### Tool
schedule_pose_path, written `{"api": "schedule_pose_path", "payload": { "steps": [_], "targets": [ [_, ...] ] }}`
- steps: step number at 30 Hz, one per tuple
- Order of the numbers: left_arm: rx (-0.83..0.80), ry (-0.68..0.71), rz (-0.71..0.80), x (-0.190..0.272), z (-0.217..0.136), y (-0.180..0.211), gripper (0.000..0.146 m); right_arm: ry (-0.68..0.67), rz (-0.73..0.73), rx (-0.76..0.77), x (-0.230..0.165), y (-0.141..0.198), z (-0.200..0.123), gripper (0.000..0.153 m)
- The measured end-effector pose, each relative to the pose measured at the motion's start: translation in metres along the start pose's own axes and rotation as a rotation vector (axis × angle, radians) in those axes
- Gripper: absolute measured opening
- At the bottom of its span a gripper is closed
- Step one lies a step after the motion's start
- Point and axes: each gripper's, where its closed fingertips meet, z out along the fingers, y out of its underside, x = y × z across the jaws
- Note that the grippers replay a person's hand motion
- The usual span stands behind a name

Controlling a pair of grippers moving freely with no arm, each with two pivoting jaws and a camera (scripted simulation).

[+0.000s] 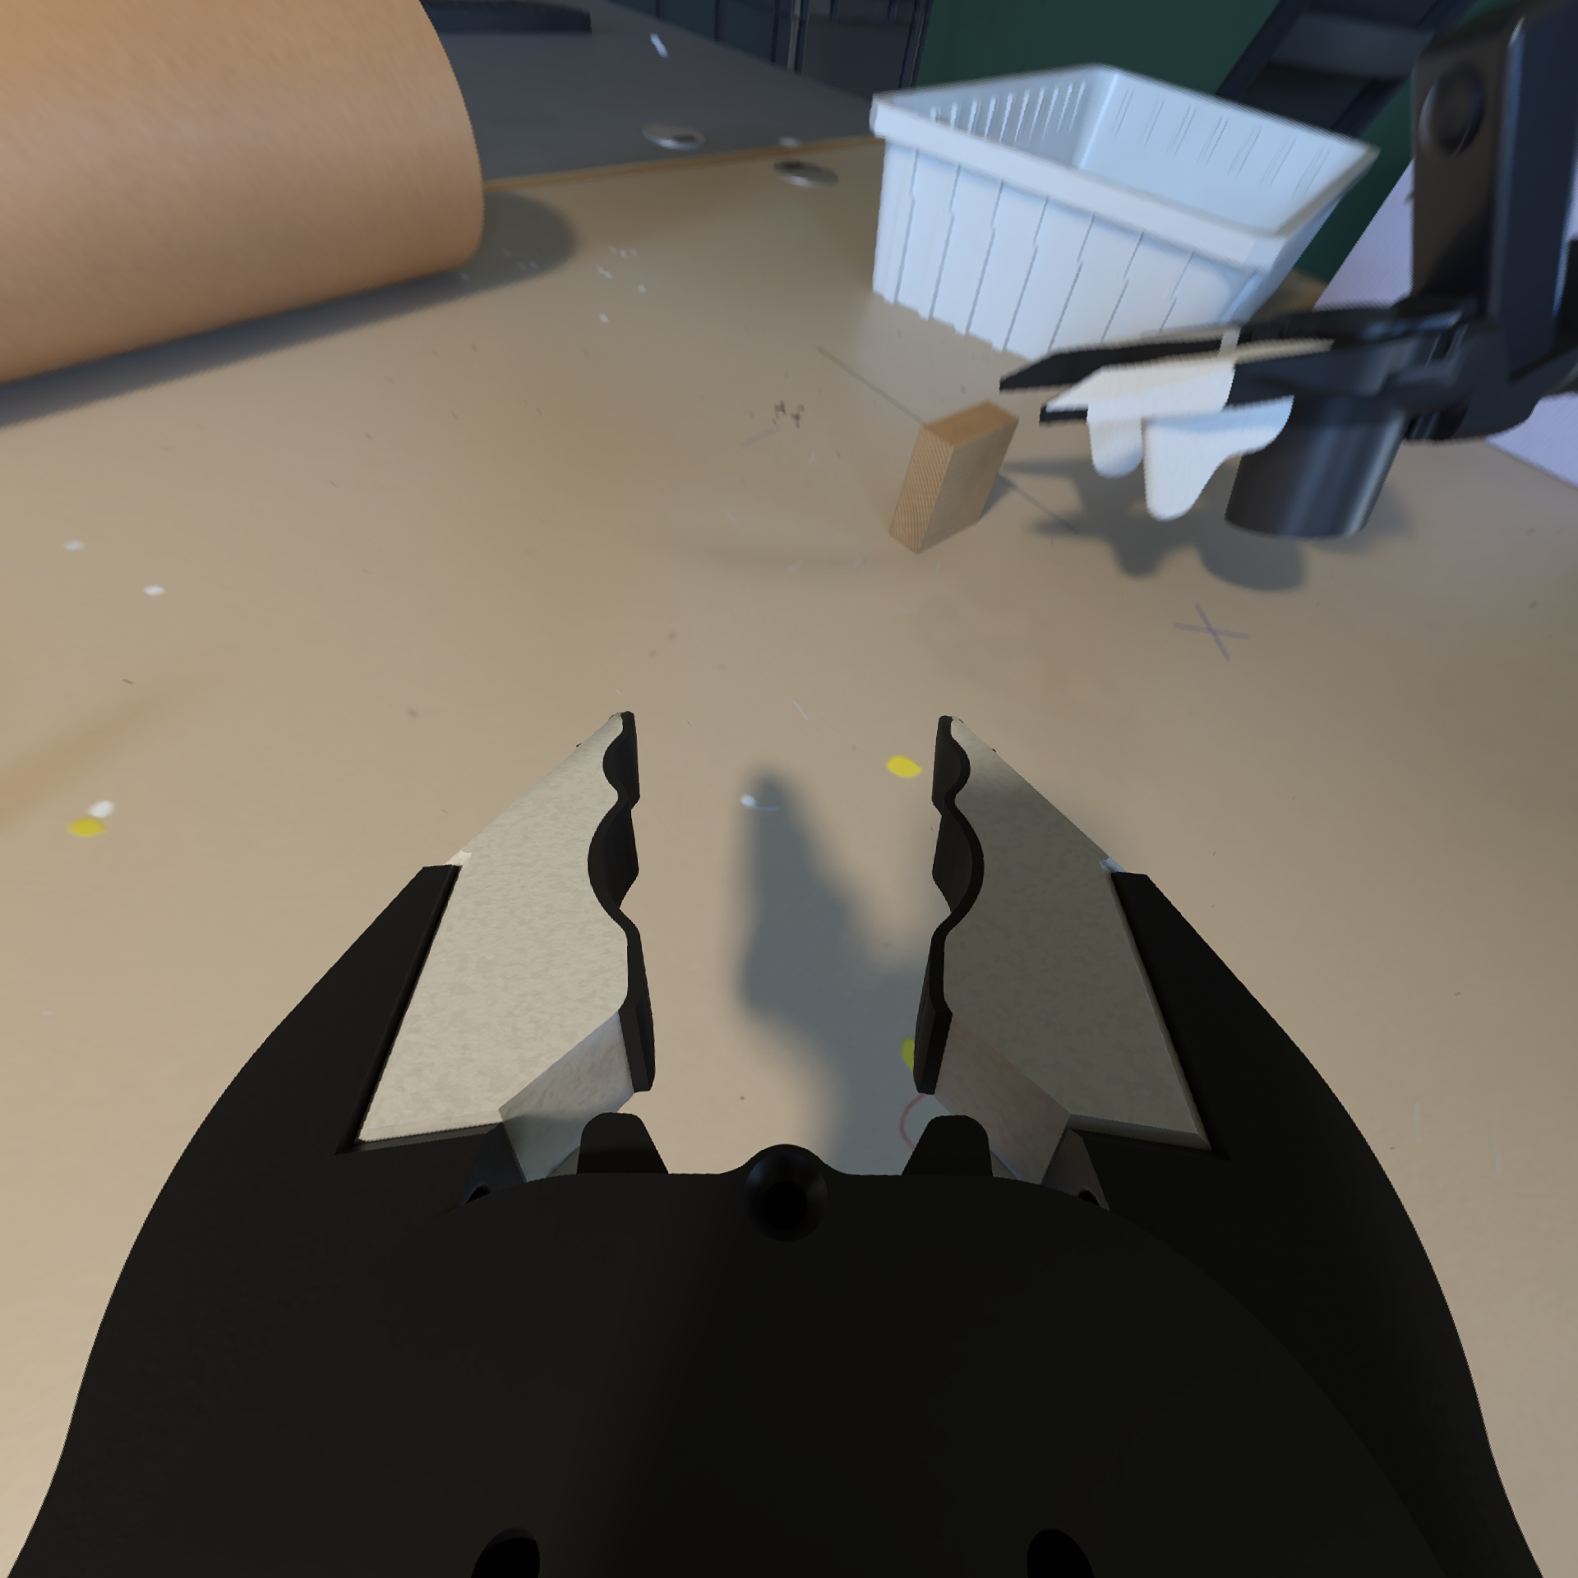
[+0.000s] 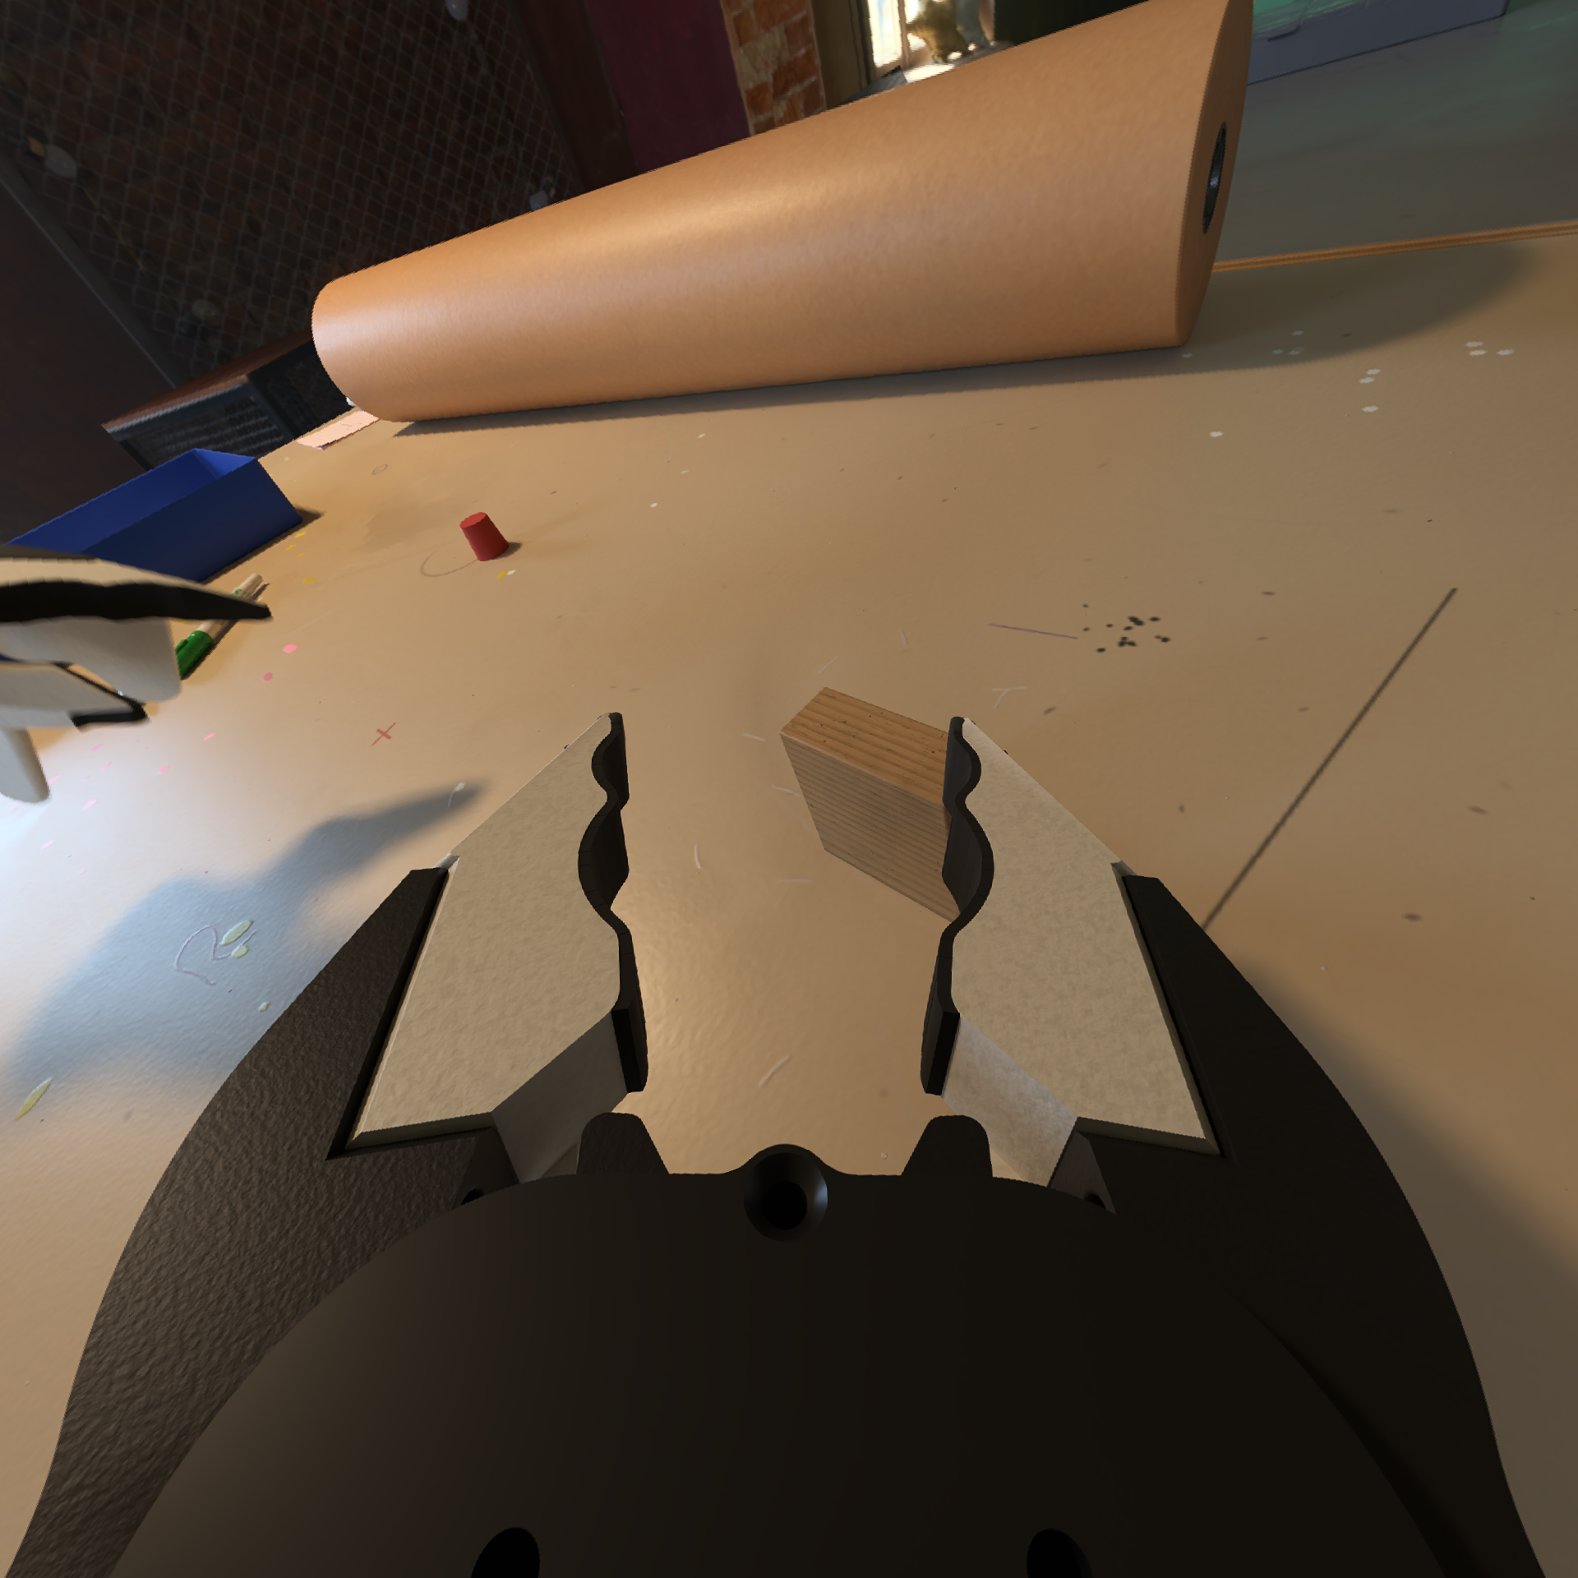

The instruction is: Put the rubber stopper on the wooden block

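Note:
The wooden block [image 2: 871, 803] lies on the tan table just ahead of my right gripper [image 2: 786, 726], partly behind its right fingertip. That gripper is open and empty. The red rubber stopper [image 2: 483, 536] stands on the table far ahead to the left, apart from both grippers. My left gripper [image 1: 784, 726] is open and empty above bare table. In the left wrist view the wooden block [image 1: 952, 474] sits far ahead to the right, with the right gripper [image 1: 1110, 388] hovering just beyond it. The stopper is not in the left wrist view.
A large brown paper roll [image 2: 768, 256] lies across the back of the table. A blue bin [image 2: 171, 512] and a green marker [image 2: 205, 636] sit at the far left. A white basket [image 1: 1101, 205] stands behind the block.

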Motion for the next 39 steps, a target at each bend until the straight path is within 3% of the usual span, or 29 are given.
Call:
{"api": "schedule_pose_path", "payload": {
  "steps": [4, 7, 11, 15, 20, 24, 30, 39],
  "targets": [
    [0.017, -0.027, 0.021, -0.028, -0.024, -0.032, 0.082, 0.002, 0.0, 0.002, 0.0, 0.0, 0.0, 0.075],
    [-0.157, -0.09, 0.092, -0.068, -0.033, -0.04, 0.092, 0.001, 0.002, 0.003, 0.0, 0.0, 0.0, 0.075],
    [-0.347, -0.177, 0.089, -0.129, -0.024, -0.052, 0.089, 0.0, 0.003, -0.001, 0.0, 0.0, 0.0, 0.075],
    [-0.51, -0.189, -0.044, -0.179, -0.007, -0.049, 0.088, 0.0, 0.003, -0.005, 0.0, 0.0, 0.0, 0.075],
    [-0.743, -0.193, -0.336, -0.214, 0.0, -0.021, 0.074, 0.003, 0.003, -0.005, 0.0, 0.0, 0.0, 0.075],
    [-0.877, -0.359, -0.438, -0.246, -0.002, 0.006, 0.072, 0.001, 0.002, -0.008, 0.0, 0.0, 0.0, 0.075],
    [-1.041, -0.5, -0.459, -0.266, -0.004, 0.045, 0.082, -0.003, 0.006, -0.004, 0.0, 0.0, -0.001, 0.074],
    [-0.986, -0.453, -0.562, -0.257, 0.012, 0.047, 0.083, -0.002, 0.006, -0.009, 0.0, 0.001, -0.001, 0.074]
  ]
}}
